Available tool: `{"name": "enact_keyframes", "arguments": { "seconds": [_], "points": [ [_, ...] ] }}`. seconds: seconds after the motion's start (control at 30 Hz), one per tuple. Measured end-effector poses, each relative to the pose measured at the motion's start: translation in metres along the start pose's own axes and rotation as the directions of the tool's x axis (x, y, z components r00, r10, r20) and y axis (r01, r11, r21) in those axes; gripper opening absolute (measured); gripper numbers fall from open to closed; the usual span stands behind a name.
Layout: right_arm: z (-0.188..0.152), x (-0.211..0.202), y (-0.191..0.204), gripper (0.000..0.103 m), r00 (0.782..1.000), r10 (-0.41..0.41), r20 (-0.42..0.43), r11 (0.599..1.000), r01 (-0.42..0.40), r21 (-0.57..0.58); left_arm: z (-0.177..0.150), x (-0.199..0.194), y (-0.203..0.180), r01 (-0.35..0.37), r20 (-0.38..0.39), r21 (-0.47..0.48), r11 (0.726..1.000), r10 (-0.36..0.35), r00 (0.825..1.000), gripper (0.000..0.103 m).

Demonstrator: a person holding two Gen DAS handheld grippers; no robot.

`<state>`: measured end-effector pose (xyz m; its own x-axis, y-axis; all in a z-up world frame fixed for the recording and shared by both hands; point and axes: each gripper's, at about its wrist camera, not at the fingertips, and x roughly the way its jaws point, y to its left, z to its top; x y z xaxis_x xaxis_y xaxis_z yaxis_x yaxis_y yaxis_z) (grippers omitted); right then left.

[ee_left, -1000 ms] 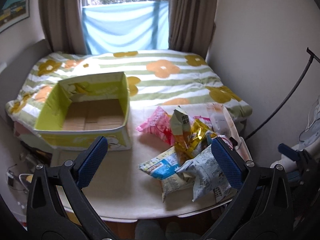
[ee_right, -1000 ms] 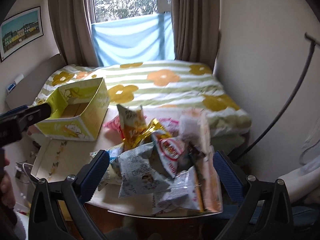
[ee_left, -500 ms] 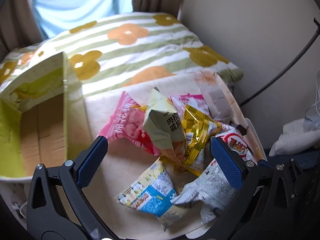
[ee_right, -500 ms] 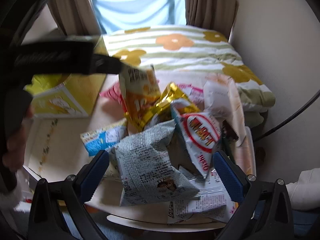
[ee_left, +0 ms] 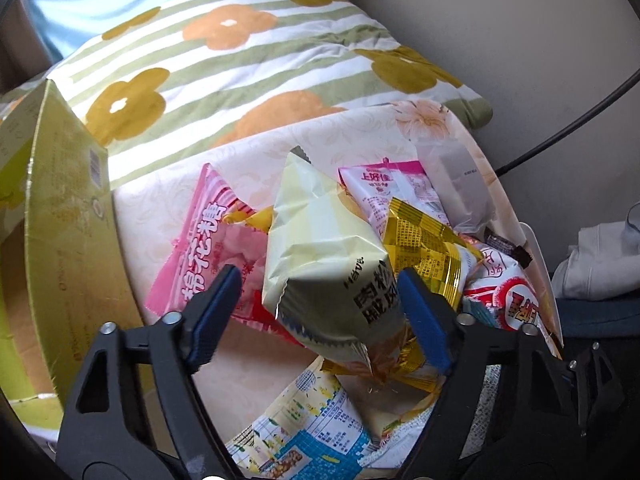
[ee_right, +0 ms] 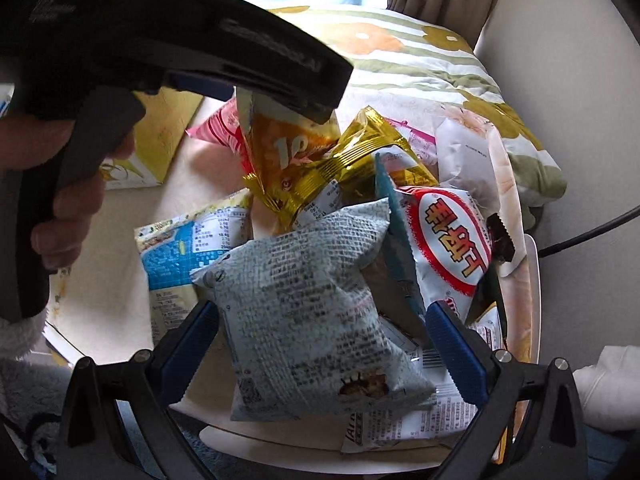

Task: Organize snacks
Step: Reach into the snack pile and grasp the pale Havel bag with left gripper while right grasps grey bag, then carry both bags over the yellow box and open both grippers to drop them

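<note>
A heap of snack bags lies on the small table (ee_left: 168, 208). My left gripper (ee_left: 320, 312) is open, its blue pads on either side of a pale yellow bag (ee_left: 320, 248) that stands tilted on the heap; the right pad (ee_left: 420, 320) touches it. A pink bag (ee_left: 208, 248) lies to its left, a gold bag (ee_left: 424, 244) to its right. My right gripper (ee_right: 320, 340) is open around a grey-blue printed bag (ee_right: 304, 312). The left gripper's body (ee_right: 180, 32) crosses the top of the right wrist view.
An open yellow-green cardboard box (ee_left: 60, 240) stands at the table's left. A red-and-white bag (ee_right: 452, 240) and a blue-and-yellow bag (ee_right: 188, 248) lie in the heap. A bed with a flowered quilt (ee_left: 240, 60) is behind; a wall and black cable (ee_left: 560, 132) are at right.
Both grippers have moved forward and down onto the heap. The left one has narrowed around the pale yellow bag; the right one has come around the grey-blue bag.
</note>
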<state>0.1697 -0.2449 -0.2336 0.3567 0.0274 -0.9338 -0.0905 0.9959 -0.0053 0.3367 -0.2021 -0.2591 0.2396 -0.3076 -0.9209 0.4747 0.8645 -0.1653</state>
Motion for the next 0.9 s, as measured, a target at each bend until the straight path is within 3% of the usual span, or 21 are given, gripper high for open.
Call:
{"name": "enact_keyframes", "arguments": {
  "seconds": [0.03,0.07,0.33,0.57,0.83,0.9],
  "points": [
    [0.001,0.002,0.000,0.103,1.000,-0.002,-0.004,1.000,0.002,-0.002,0.000,0.002,0.000,0.010,-0.004,-0.003,1.000,-0.010,1.000,0.070],
    [0.002,0.003,0.001,0.103,1.000,-0.002,-0.008,1.000,0.002,-0.004,0.000,0.003,0.000,0.021,-0.009,-0.004,1.000,-0.021,1.000,0.059],
    [0.008,0.013,0.001,0.101,0.999,-0.031,-0.024,0.999,0.031,-0.023,0.000,0.002,0.003,0.055,-0.004,0.015,0.998,-0.055,0.998,0.051],
    [0.005,0.011,0.009,0.075,0.998,-0.059,-0.026,0.996,0.057,-0.073,-0.003,-0.004,0.007,0.064,0.016,0.023,0.998,-0.064,0.998,0.049],
    [-0.001,0.002,0.011,0.062,0.998,-0.059,0.019,0.994,0.061,-0.090,-0.010,-0.023,0.007,0.040,0.060,0.012,0.999,-0.040,0.997,0.049],
    [-0.002,-0.003,0.010,0.053,0.998,-0.041,0.041,0.995,0.045,-0.088,-0.013,-0.033,0.004,0.022,0.080,0.005,1.000,-0.022,0.997,0.049]
  ]
}}
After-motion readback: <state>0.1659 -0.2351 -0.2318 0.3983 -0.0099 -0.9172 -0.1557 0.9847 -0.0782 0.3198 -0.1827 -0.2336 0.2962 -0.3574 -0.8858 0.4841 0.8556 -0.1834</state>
